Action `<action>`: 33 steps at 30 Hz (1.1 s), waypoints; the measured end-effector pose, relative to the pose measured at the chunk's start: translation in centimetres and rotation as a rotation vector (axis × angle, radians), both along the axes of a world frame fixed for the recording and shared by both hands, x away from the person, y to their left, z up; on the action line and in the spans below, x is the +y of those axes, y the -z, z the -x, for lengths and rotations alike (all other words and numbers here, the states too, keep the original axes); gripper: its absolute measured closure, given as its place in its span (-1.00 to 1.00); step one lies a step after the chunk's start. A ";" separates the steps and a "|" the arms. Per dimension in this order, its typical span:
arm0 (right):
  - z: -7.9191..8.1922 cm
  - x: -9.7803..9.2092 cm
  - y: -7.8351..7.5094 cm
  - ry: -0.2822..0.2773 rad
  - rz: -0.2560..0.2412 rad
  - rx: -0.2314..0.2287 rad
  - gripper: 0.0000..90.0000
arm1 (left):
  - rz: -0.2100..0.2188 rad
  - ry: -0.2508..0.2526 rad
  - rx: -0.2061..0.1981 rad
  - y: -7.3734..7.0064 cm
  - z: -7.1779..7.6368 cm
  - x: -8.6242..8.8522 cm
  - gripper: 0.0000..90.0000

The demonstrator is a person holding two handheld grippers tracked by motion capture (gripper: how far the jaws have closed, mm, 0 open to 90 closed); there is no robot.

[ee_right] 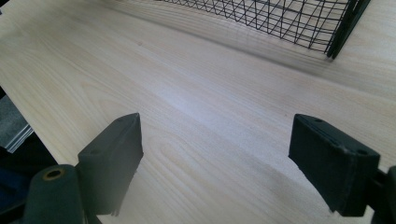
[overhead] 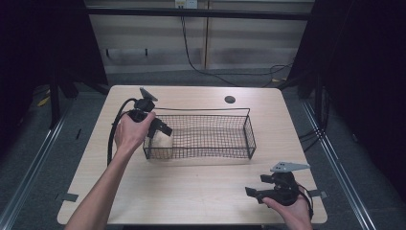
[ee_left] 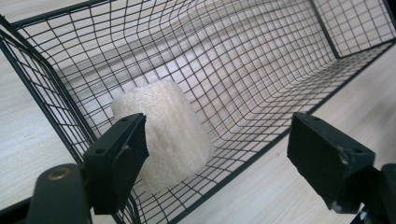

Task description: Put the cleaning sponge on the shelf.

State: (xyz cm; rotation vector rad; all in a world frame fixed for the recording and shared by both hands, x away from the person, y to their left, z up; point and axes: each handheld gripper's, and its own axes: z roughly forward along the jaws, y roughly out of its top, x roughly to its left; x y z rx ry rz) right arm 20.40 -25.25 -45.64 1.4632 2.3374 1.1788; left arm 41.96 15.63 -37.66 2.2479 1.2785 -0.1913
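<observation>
High view: your wire basket (overhead: pixel 239 136) holds the pale sponge (overhead: pixel 162 141) at its left end. Left gripper (ee_left: pixel 215 154) spread wide, right gripper (ee_right: pixel 215 158) released, empty. Sponge looks light, squashy; pinch its sides.

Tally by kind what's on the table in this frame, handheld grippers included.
Wire basket: 1
Cream sponge, lying in the basket's left end: 1
Handheld grippers, both open: 2, left gripper and right gripper
Total: 4
</observation>
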 end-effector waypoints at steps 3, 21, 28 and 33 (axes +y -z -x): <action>0.0 0.0 0.0 0.006 -0.003 0.003 -0.62 | 0.019 0.025 -0.024 -0.2 0.5 0.6 -0.52; -0.1 0.0 0.0 0.001 0.001 -0.003 -0.62 | 0.168 0.105 -0.142 -0.4 4.3 3.0 -0.51; 0.0 -0.1 0.0 0.010 0.000 -0.003 -0.62 | 0.157 0.104 -0.190 0.3 5.9 3.9 -0.51; 0.0 -0.1 0.0 0.009 0.000 -0.003 -0.62 | 0.185 0.100 -0.232 1.1 7.5 5.0 -0.51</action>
